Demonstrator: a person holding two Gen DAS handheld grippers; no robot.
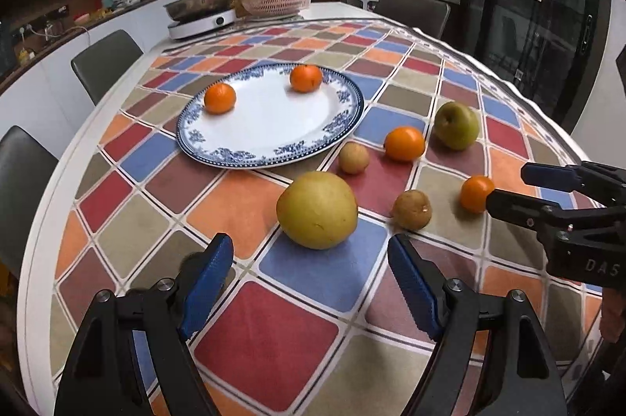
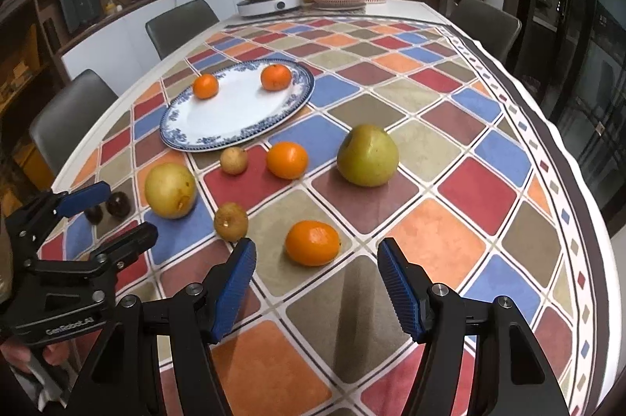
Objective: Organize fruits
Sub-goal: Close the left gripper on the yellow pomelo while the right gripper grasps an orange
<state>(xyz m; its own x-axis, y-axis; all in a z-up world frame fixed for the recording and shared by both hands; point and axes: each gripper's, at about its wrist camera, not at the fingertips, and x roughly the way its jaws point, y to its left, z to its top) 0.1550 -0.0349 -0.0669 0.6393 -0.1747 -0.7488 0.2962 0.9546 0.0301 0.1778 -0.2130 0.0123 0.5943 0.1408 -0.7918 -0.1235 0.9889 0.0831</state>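
A blue-rimmed white plate [image 1: 270, 126] sits on the checked tablecloth [image 1: 270, 334] and holds two oranges, one near its left rim [image 1: 220, 98] and one toward its far rim [image 1: 305, 78]; the rest of the plate is bare. At the far end of the table, a pink basket [image 1: 276, 0] holds leafy greens, and a metal pan [image 1: 199, 3] rests on a white cooker just beside it (its contents cannot be made out).

The other fruit lies loose on the cloth, off the plate: a large yellow pear [image 1: 317, 209], a green pear [image 1: 456, 126], two small brownish fruits [image 1: 353, 158] [image 1: 411, 209], and two more oranges [image 1: 404, 143] [image 1: 476, 193].

The left gripper [image 1: 309, 261] has its blue pads well apart, empty, with the yellow pear just ahead of the gap. The right gripper [image 2: 316, 257] also stands apart and holds nothing; the nearest orange [image 2: 312, 242] lies just beyond its fingertips, between their lines, untouched.
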